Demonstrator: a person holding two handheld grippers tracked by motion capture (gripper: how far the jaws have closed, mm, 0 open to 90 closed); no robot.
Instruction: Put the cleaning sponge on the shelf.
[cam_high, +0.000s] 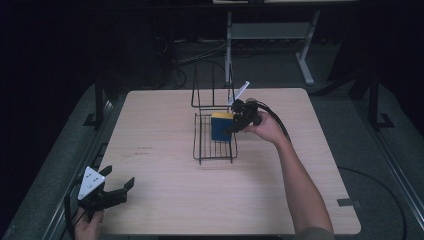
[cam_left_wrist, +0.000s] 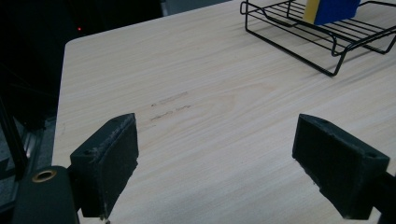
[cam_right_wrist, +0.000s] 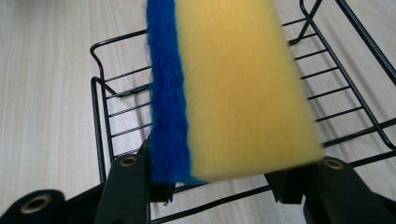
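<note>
A sponge (cam_high: 220, 127), yellow with a blue scrub face, hangs upright over the low tray of a black wire rack (cam_high: 215, 152) at the table's middle. My right gripper (cam_high: 233, 125) comes in from the right and is shut on it. In the right gripper view the sponge (cam_right_wrist: 233, 88) sits between the two jaws, above the rack's wires (cam_right_wrist: 100, 116). My left gripper (cam_high: 119, 189) rests open at the table's near left corner, far from the rack. Its pads (cam_left_wrist: 109, 163) stand wide apart over bare wood, with the rack (cam_left_wrist: 299, 42) and the sponge (cam_left_wrist: 329, 9) far off at upper right.
The rack has a tall upright wire back (cam_high: 212, 90) on its far side. The wooden table (cam_high: 165, 200) has faint marks (cam_high: 142, 150) left of the rack. Dark floor, cables and another desk's frame (cam_high: 272, 32) lie beyond the far edge.
</note>
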